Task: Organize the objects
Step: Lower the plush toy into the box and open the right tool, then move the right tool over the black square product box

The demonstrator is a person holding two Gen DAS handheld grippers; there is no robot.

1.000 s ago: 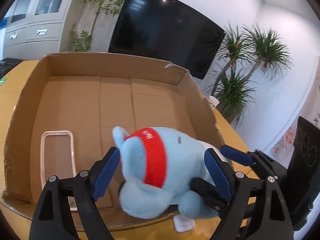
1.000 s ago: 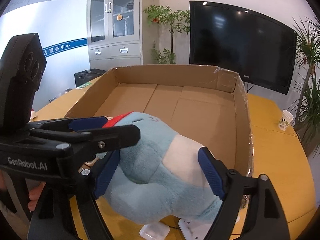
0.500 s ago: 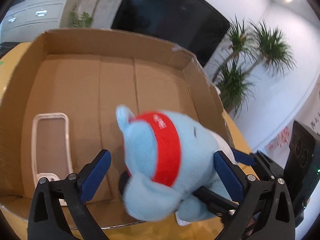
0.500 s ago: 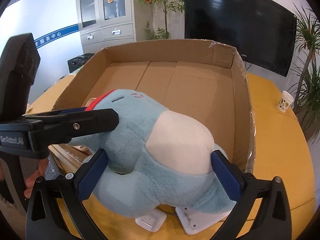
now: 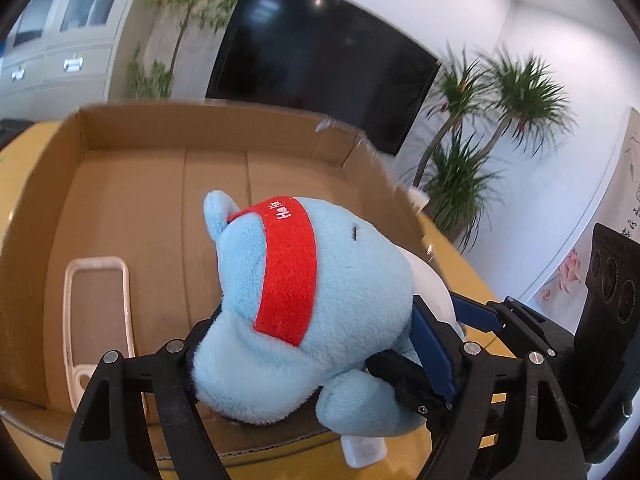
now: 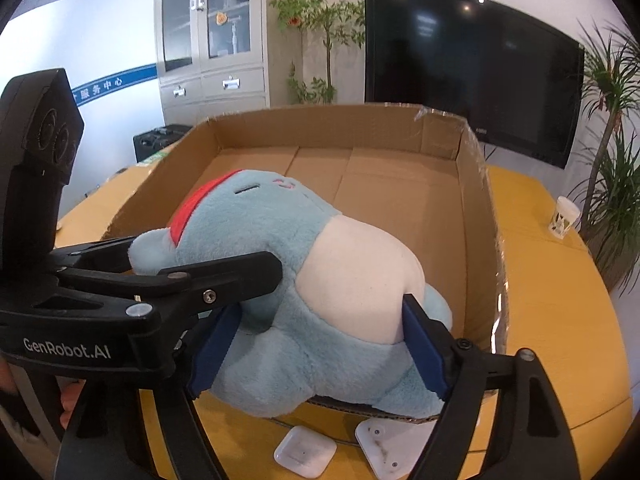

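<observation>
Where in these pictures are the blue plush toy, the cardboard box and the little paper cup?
blue plush toy [image 5: 344, 280]: left wrist view, on its light blue head.
cardboard box [image 6: 476, 216]: right wrist view, on its right wall.
paper cup [image 6: 564, 216]: right wrist view, on its side, on the yellow table.

- The left gripper [image 5: 308, 364] has matte black, open-framed fingers with triangular cut-outs; silver round screw heads sit along the linkage.
- Its pads [image 5: 434, 354] are dark blue strips, one visible at 3 o'clock.
- The right gripper [image 6: 320, 344] has the same black frame, blue pads and silver screws.
- White lettering "GenRobot.AI" [image 6: 67, 349] marks the black body at 9 o'clock in the right wrist view.
- A black housing with round lenses [image 6: 52, 136] stands at 10 o'clock.
</observation>
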